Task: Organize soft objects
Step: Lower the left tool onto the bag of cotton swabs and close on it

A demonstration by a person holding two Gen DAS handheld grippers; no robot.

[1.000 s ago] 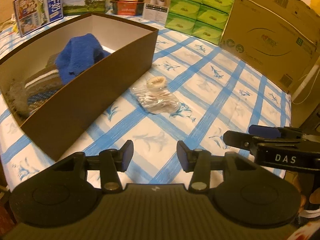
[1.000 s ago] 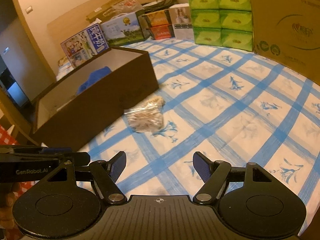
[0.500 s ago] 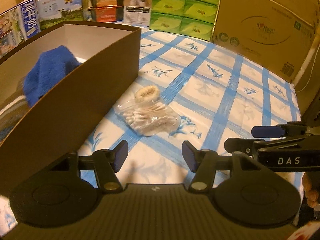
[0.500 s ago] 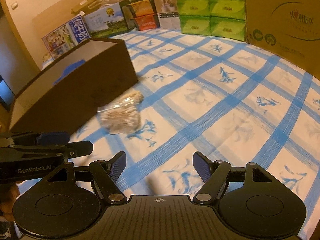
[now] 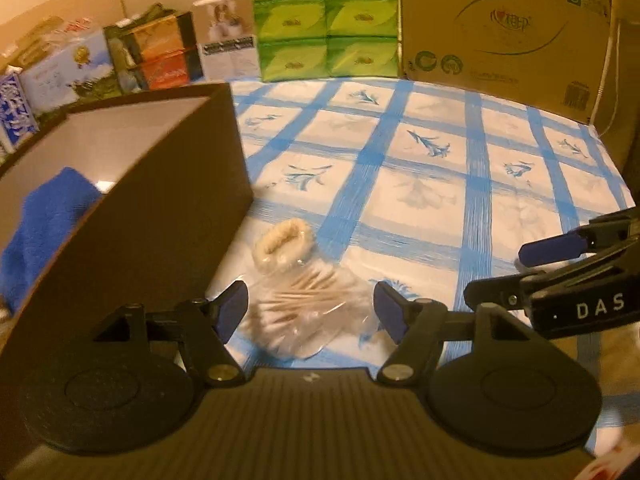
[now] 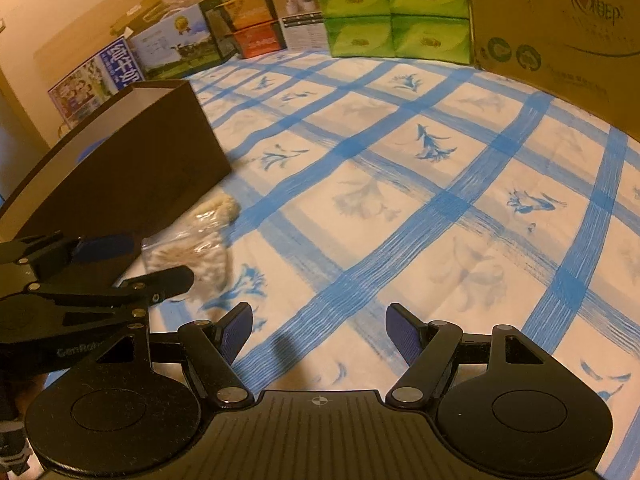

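Observation:
A clear bag of cotton swabs [image 5: 304, 312] lies on the blue-checked cloth [image 5: 420, 200] beside a cream fluffy ring [image 5: 282, 244], right at the brown box's [image 5: 152, 216] corner. My left gripper [image 5: 310, 312] hangs just over the bag with its jaws opening; the bag lies between the fingers, and the pads stand apart from it. Inside the box lies a blue knitted cloth [image 5: 44, 216]. The right gripper [image 6: 318, 334] is open over bare cloth, with the bag [image 6: 188, 252] and the left gripper [image 6: 132, 264] to its left.
Green tissue packs [image 5: 326, 16], a large cardboard carton [image 5: 504, 20] and several printed boxes [image 5: 160, 56] line the far edge of the cloth. The right gripper's fingers [image 5: 552, 248] reach in from the right of the left wrist view.
Both grippers have come down and forward toward the swab bag. The left gripper's jaws have spread wider and now straddle the bag. The box has slid to the left in view.

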